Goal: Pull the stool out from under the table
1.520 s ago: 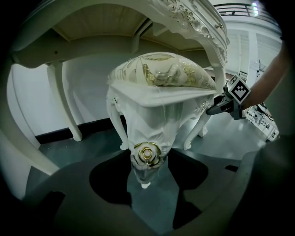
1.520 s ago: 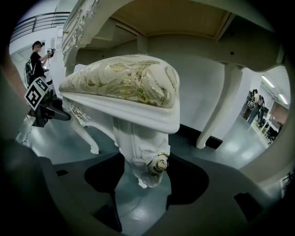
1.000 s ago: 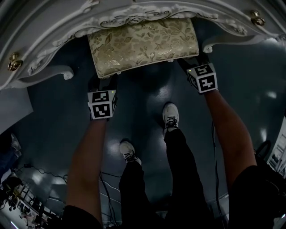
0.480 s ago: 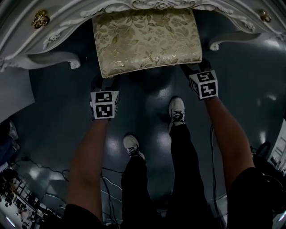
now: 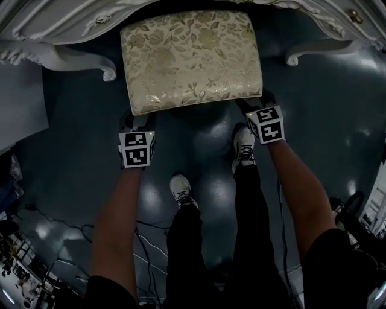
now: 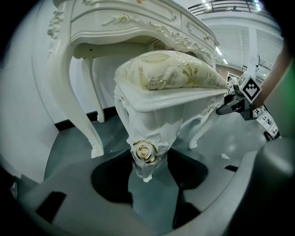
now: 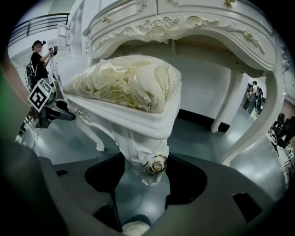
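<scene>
At the bottom of the head view, my shoes (image 5: 181, 192) stand on the dark floor (image 5: 78, 181). Ahead stands the stool (image 5: 190, 57). My left gripper (image 5: 137, 119) clamps its near left leg (image 6: 144, 152); my right gripper (image 5: 256, 104) clamps its near right leg (image 7: 154, 163). Beyond, the stool's far edge meets the front rim of the table (image 5: 54, 18).

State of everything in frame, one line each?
stool: upright on the floor, seat nearly clear of the table
table: standing, just beyond the stool
left gripper: shut on stool's near-left leg
right gripper: shut on stool's near-right leg
</scene>
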Motion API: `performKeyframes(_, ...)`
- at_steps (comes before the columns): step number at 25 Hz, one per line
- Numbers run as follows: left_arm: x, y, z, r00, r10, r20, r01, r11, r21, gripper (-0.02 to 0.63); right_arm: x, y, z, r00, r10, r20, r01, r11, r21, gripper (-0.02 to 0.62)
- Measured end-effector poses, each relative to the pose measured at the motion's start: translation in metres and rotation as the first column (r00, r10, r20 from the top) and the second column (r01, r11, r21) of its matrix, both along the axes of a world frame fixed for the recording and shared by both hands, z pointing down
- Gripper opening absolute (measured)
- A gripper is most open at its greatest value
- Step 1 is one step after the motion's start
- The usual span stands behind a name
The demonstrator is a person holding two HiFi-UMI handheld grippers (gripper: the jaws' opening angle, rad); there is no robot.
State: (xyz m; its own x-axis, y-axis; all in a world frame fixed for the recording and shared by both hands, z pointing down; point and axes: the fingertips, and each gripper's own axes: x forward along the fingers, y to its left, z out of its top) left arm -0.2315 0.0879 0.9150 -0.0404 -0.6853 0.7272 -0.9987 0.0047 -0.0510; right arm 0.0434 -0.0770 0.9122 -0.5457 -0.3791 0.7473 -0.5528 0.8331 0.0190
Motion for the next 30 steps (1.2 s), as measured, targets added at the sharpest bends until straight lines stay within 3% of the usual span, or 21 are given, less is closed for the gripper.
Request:
performKeyframes(11, 0.006, 0.009, -0.002, 1.0, -0.021, -0.008, 0.02, 0.995, -0.096, 0.245, 0.002, 0.003, 0.002, 0.999, -0.045, -0.025, 0.043, 0.997, -0.058, 0.29)
performKeyframes(17, 0.0, 0.005, -0.004, 0.998, -0.057, 0.022, 0.058, 0.997, -0.053, 0.245, -0.002, -0.002, -0.001, 0.998, -0.057, -0.007, 0.056, 0.997, -0.053, 0.29)
performKeyframes(30, 0.001, 0.012, -0.002, 0.989, -0.14, 0.039, 0.143, 0.987, -0.077, 0.245, 0.003, 0.005, -0.003, 0.996, -0.084, -0.019, 0.082, 0.99, -0.118, 0.288)
